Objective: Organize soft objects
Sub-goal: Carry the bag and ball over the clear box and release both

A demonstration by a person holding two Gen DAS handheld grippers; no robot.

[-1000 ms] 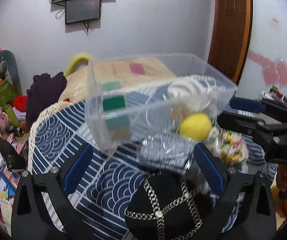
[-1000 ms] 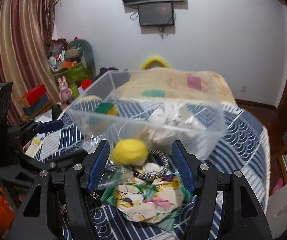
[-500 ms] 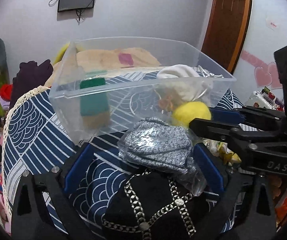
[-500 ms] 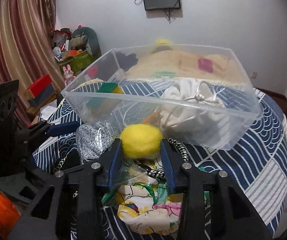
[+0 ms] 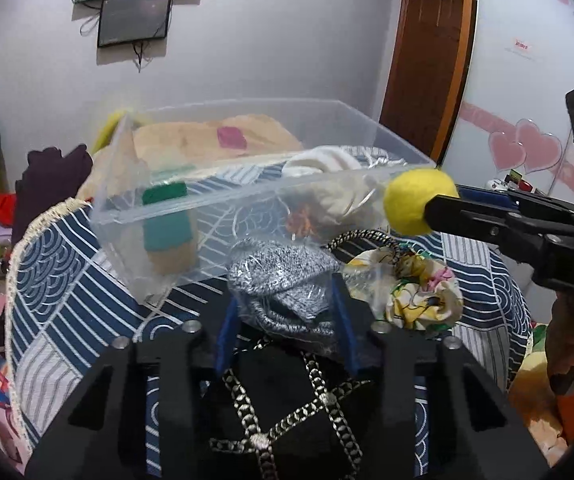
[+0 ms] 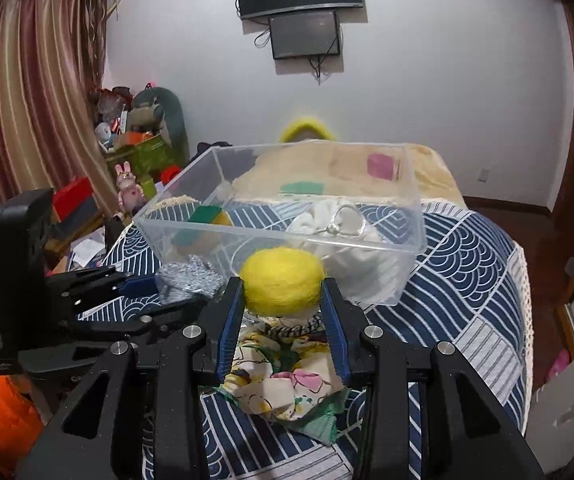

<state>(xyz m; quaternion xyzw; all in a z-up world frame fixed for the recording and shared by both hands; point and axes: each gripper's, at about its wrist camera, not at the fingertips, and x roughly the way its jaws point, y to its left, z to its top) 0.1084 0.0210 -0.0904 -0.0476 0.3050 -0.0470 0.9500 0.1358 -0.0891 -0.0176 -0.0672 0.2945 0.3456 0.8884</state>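
Note:
A clear plastic bin [image 5: 247, 196] [image 6: 367, 240] stands on the patterned bed and holds a green and tan sponge [image 5: 167, 232] [image 6: 203, 216] and a white cloth [image 6: 327, 220]. My right gripper [image 6: 283, 300] is shut on a yellow felt ball [image 6: 283, 280] [image 5: 419, 200], lifted in front of the bin's near wall. My left gripper [image 5: 287, 312] is shut on a grey knit item in a clear bag [image 5: 283, 280] [image 6: 191, 276], just in front of the bin.
A floral fabric piece [image 5: 423, 296] [image 6: 283, 384] and a black and white cord [image 5: 367, 236] lie on the bed by the bin. A black cap with chains [image 5: 287, 400] lies under the left gripper. Cluttered toys and boxes [image 6: 135, 148] stand left of the bed.
The right gripper closed on the yellow ball and lifted it off the bed. The left gripper closed on the bagged grey knit item.

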